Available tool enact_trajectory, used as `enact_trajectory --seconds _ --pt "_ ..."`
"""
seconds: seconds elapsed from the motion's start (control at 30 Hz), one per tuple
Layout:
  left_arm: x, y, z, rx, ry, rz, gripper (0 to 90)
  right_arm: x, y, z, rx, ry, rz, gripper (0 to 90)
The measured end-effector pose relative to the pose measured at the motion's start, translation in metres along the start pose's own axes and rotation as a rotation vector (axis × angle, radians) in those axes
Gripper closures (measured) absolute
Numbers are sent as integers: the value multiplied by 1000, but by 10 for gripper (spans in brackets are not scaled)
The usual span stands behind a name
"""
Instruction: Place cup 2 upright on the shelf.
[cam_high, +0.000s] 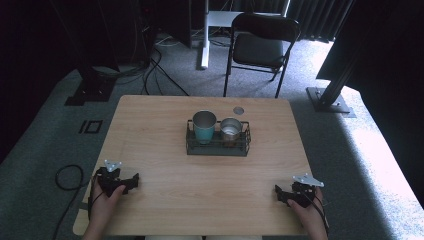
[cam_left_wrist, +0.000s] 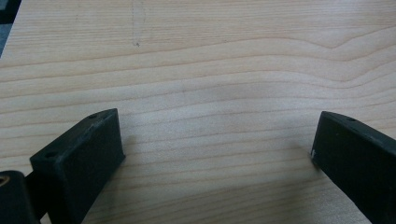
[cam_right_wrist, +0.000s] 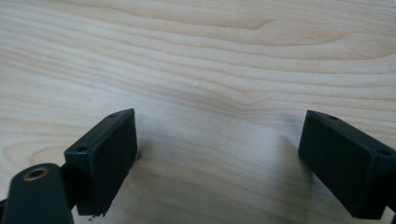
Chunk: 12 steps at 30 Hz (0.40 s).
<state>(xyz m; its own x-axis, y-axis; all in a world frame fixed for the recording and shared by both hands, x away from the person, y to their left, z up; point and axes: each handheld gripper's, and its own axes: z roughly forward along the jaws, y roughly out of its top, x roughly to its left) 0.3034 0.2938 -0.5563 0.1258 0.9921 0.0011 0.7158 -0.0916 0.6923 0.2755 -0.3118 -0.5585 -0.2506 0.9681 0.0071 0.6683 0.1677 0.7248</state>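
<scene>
High view: left gripper (cam_high: 134, 181) and right gripper (cam_high: 278, 192) resting at the near corners of the table (cam_high: 150, 150), well apart from the black wire rack (cam_high: 218, 146) at centre holding a teal cup (cam_high: 204, 127) beside a steel cup (cam_high: 230, 131).

Left gripper view: jaws spread wide over bare wood, grasping nothing.

Right gripper view: jaws likewise released, nothing between.

Left tongs (cam_high: 134, 181) rest low near the counter's (cam_high: 200, 180) left corner, jaws spread wide; right tongs (cam_high: 278, 193) mirror them opposite, jaws equally gaping.
</scene>
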Motion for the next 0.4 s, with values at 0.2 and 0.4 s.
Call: enact_trajectory --seconds 0.2,0.4 --pt "0 0 0 0 0 0 26 0 0 0 1 5 -4 112" --pt "0 0 0 0 0 0 27 0 0 0 0 6 -3 113"
